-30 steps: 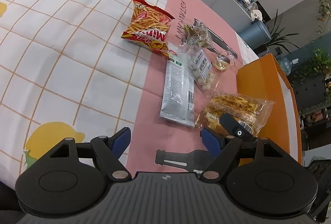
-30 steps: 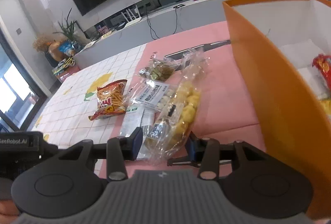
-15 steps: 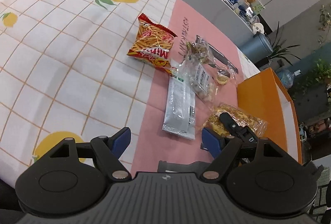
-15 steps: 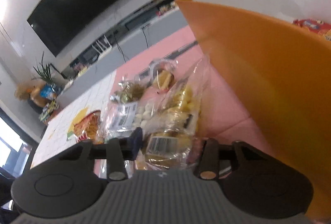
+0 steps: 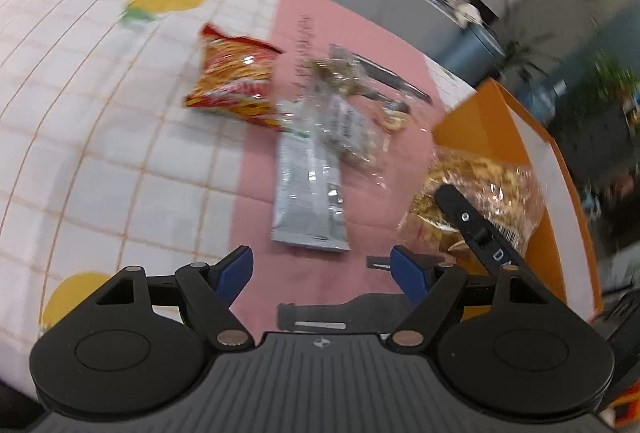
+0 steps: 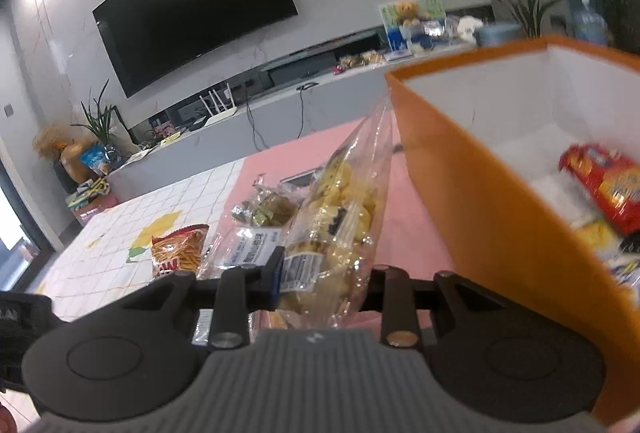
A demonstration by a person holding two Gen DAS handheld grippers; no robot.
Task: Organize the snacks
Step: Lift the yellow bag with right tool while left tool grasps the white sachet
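Observation:
My right gripper (image 6: 320, 283) is shut on a clear bag of yellow snacks (image 6: 338, 217) and holds it lifted beside the orange box (image 6: 472, 193). The same bag shows in the left wrist view (image 5: 476, 189), raised near the box (image 5: 480, 125). My left gripper (image 5: 324, 269) is open and empty above the pink cloth. On the table lie a red chips bag (image 5: 236, 81), a silver packet (image 5: 308, 193) and a clear bag of white candies (image 5: 348, 129). The box holds a red snack bag (image 6: 604, 185).
Small clear packets (image 5: 340, 73) and a dark flat strip (image 5: 384, 77) lie at the far side of the pink cloth. The white lemon-print cloth (image 5: 100, 113) covers the left of the table. A TV wall and a low cabinet stand behind.
My right gripper closed on the yellow snack bag and lifted it off the table up to the box rim. My left gripper stayed open and drifted slightly.

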